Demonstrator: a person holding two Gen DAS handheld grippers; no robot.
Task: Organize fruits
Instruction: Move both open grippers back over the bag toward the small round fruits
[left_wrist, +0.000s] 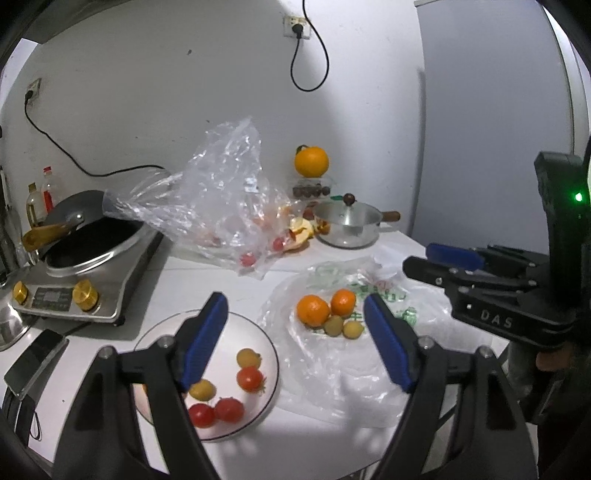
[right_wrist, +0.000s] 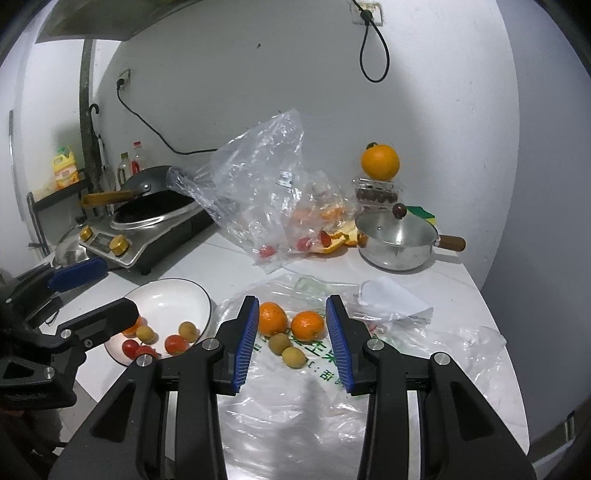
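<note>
Two tangerines (left_wrist: 313, 310) (right_wrist: 307, 325) and two small yellow-green fruits (left_wrist: 333, 325) (right_wrist: 279, 342) lie on a flattened plastic bag (left_wrist: 332, 369). To their left a white plate (left_wrist: 258, 332) (right_wrist: 173, 299) holds red tomatoes (left_wrist: 250, 379) and small yellow fruits (left_wrist: 248, 357). My left gripper (left_wrist: 295, 343) (right_wrist: 96, 295) hovers open over the plate's right side with nothing between its pads. My right gripper (right_wrist: 291, 347) (left_wrist: 436, 264) is open by a narrower gap, just short of the tangerines, and holds nothing.
An induction cooker with a wok (left_wrist: 88, 240) fills the back left. A crumpled clear bag (left_wrist: 229, 199) with tomatoes and peels lies behind the fruit. At the back stand a lidded steel pot (left_wrist: 347, 221) and a large orange (left_wrist: 311, 160) on a clear box. A phone (left_wrist: 33, 362) lies near the left edge.
</note>
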